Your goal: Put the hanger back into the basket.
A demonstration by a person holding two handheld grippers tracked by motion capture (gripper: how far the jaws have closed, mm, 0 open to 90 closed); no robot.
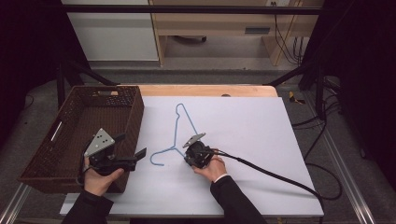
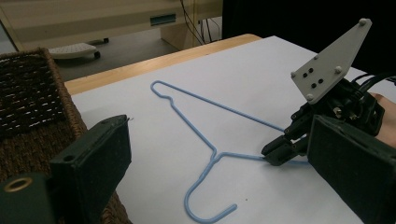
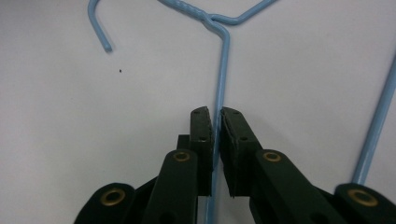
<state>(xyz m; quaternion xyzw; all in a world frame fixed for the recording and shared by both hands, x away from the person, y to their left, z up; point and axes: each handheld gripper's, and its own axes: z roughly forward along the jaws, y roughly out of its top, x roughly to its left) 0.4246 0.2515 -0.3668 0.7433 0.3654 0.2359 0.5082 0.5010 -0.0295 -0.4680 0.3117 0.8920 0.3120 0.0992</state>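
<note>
A light blue wire hanger lies flat on the white sheet, its hook toward the front. My right gripper is shut on one arm of the hanger close to the twisted neck, the wire pinched between the pads. The left gripper view shows that grip on the hanger from the side. My left gripper hovers by the basket's right wall with its jaws wide apart and nothing between them.
A brown woven basket stands at the left of the table, its near wall beside my left gripper. A black cable trails right from the right gripper. Dark frame posts flank the table.
</note>
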